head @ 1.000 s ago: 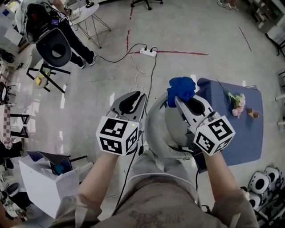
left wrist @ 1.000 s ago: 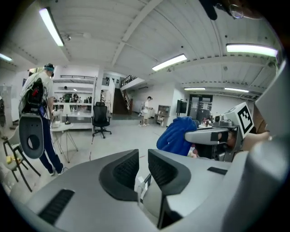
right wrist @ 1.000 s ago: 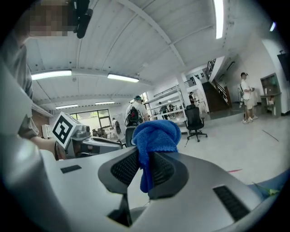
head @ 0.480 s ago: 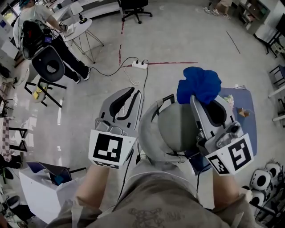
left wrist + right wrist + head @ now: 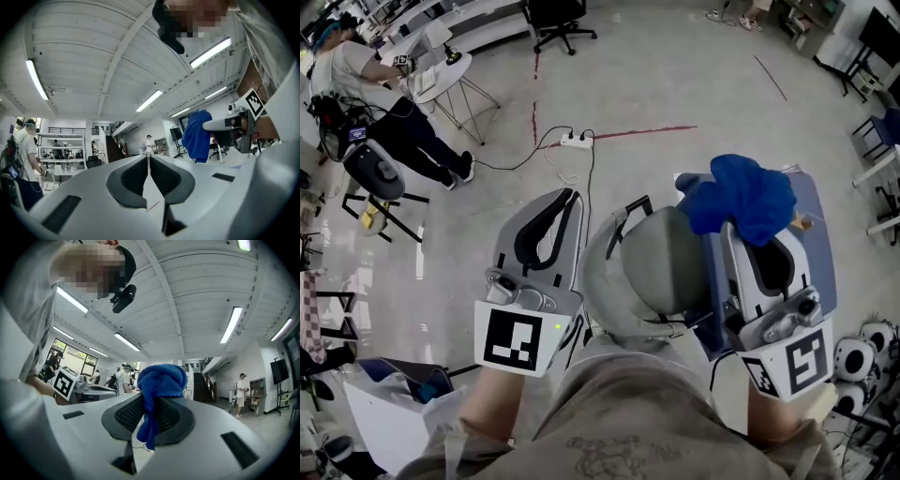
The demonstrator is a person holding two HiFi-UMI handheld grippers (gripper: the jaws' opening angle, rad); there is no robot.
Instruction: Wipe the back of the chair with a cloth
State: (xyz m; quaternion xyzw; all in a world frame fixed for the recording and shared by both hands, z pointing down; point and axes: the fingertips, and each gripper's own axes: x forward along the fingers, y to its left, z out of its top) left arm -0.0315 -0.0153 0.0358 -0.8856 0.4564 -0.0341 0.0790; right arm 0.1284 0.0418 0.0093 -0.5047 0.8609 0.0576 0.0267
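The grey chair stands right below me, its curved back between my two arms. My right gripper is raised over the chair's right side and is shut on a bunched blue cloth. The right gripper view shows the cloth pinched between the dark pads, one end hanging down. My left gripper is held up at the chair's left; its jaws have just been closing and now meet with nothing between them. In the left gripper view the cloth hangs at the right.
A blue table stands at the right, partly behind the right gripper. A power strip with cables lies on the floor ahead. A person stands beside a round white table at far left. A white box is at lower left.
Both grippers have risen and loom larger in the head view, the right one bringing the blue cloth up with it. The left jaws have narrowed to a close.
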